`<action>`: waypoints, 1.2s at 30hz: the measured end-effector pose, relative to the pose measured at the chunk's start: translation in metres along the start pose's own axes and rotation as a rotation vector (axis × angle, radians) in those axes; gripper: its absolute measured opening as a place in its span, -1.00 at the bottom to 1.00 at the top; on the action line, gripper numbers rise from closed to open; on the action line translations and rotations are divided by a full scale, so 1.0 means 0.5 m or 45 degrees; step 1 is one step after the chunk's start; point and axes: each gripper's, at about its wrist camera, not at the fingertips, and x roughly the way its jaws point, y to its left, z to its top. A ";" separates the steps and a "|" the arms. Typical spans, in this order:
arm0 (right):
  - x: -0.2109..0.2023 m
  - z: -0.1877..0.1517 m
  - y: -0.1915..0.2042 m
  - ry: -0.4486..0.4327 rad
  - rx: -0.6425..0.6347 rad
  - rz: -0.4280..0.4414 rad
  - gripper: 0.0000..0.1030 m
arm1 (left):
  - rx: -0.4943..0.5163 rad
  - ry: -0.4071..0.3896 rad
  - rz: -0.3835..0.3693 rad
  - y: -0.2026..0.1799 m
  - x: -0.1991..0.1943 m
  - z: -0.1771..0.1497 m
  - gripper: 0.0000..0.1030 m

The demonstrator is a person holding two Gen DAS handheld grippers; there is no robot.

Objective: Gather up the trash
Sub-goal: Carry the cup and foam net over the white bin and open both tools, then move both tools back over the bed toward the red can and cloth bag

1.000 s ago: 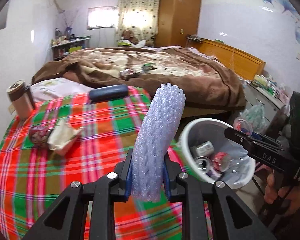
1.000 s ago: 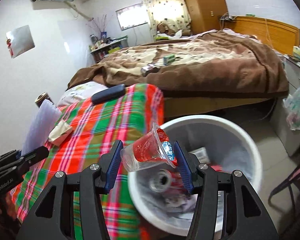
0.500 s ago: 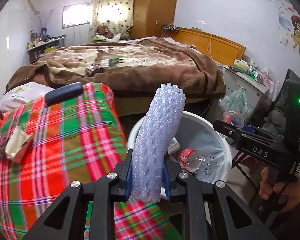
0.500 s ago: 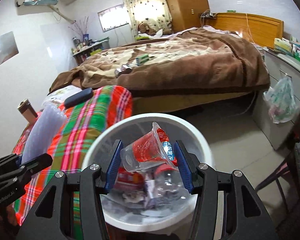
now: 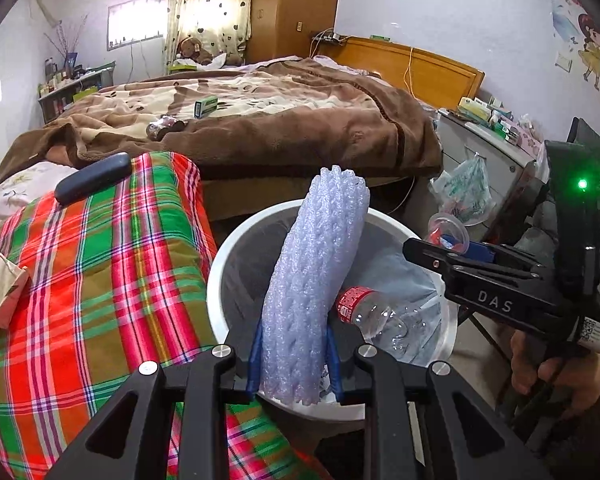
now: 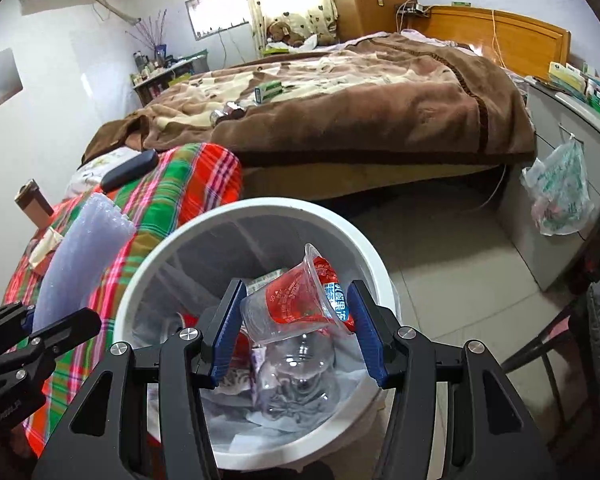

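My left gripper [image 5: 292, 354] is shut on a pale foam net sleeve [image 5: 316, 276] that stands upright over the near rim of the white trash bin [image 5: 220, 264]. My right gripper [image 6: 294, 330] is shut on a clear plastic cup with a red label [image 6: 296, 304], held above the bin's [image 6: 140, 280] opening. Inside the bin lie a clear bottle with a red cap band [image 5: 364, 308] and other trash on a plastic liner. From the right wrist view the foam sleeve [image 6: 80, 264] and the left gripper [image 6: 40, 328] show at the left of the bin.
A plaid red-green blanket [image 5: 100, 264] lies left of the bin, with a crumpled paper wad [image 5: 2, 294] and a dark case [image 5: 94, 178] on it. The brown-blanketed bed [image 5: 260, 120] carries a can and a small box. A cabinet with a hanging bag [image 6: 560, 196] stands right.
Both grippers have moved from over the plaid blanket to above the bin, which now sits larger and more central in both views. The holds on the foam sleeve and the cup are unchanged.
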 end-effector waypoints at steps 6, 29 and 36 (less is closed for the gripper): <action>0.011 -0.001 -0.005 0.043 -0.007 -0.007 0.05 | -0.002 0.012 -0.003 -0.001 0.017 0.000 -0.37; -0.005 -0.003 0.018 0.022 -0.032 0.016 0.22 | -0.050 -0.028 0.030 0.032 -0.014 -0.006 0.05; -0.011 -0.001 0.049 0.004 -0.053 0.031 0.22 | -0.086 -0.060 0.066 0.064 -0.048 -0.012 0.05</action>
